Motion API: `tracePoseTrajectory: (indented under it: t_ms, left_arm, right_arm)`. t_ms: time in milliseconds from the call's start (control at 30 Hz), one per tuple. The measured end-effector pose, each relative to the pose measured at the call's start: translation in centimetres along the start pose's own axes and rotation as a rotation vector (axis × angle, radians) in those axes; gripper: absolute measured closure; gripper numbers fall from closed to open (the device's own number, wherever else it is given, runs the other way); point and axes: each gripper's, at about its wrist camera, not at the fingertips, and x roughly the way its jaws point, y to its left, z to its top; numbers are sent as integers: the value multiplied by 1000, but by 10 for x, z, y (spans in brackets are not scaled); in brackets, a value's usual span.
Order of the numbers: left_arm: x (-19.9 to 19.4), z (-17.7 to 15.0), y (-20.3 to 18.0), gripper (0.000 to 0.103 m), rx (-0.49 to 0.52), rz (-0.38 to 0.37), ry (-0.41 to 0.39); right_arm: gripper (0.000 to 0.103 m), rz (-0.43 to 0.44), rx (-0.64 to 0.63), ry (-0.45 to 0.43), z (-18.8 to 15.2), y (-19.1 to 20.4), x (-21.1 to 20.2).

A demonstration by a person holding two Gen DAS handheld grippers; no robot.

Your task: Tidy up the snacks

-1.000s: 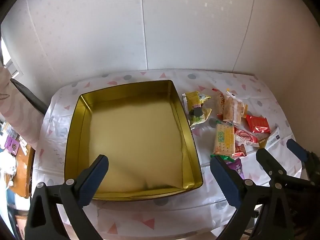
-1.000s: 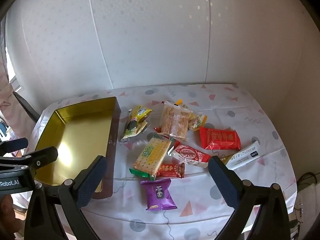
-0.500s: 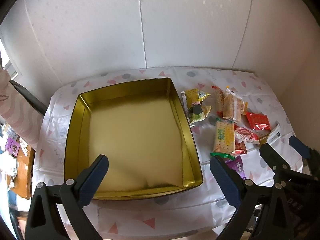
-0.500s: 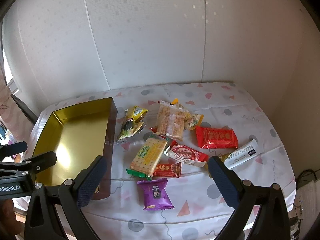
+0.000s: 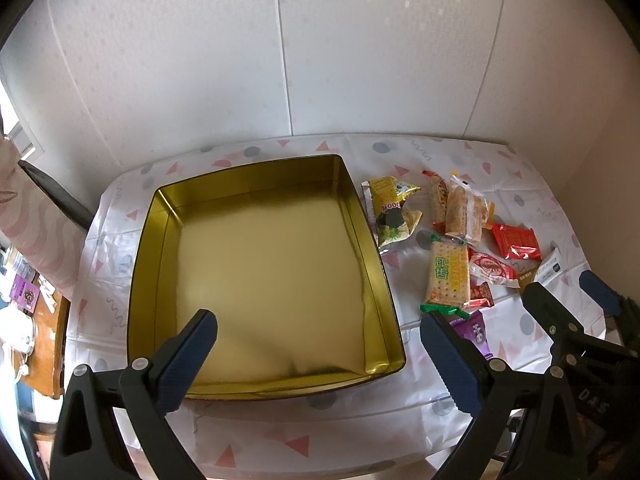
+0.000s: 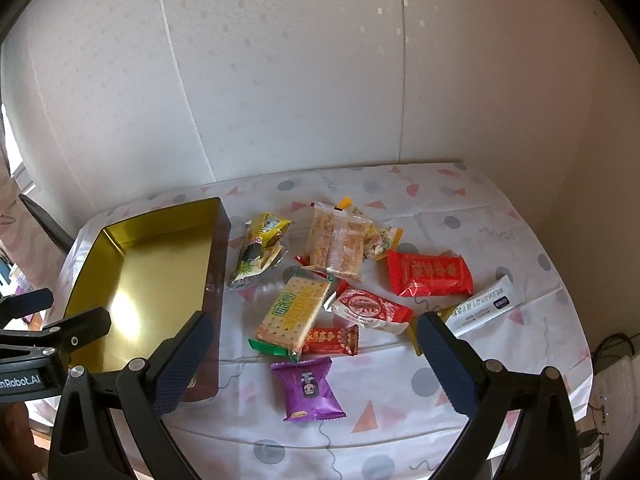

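Purple snack packet (image 6: 307,384) lies flat on the patterned tablecloth (image 6: 460,216), nearest piece of the loose pile, right of the empty gold tin (image 6: 156,268). Best taken first: descend straight, straddle its short sides, avoid the cracker pack (image 6: 294,312) just behind. Right gripper (image 6: 308,364) hovers above it, spread wide, empty. Left gripper (image 5: 316,350) likewise spread, empty, over the tin.

Each tool, the left tool (image 5: 316,354) and the right tool (image 6: 310,356), has black plastic arms with silver screws. Its fingers (image 6: 182,364) carry dark blue textured pads. White lettering reading "nRobot.AI" marks the left one's black body.
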Motion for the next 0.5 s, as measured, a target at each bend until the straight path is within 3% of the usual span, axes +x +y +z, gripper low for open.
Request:
tracePoseTrajectory:
  t_ms: [500]
  left_arm:
    - [2,0,1,1,-1,1,1]
  right_arm:
    - [0,-1,-2,0,1,2,4]
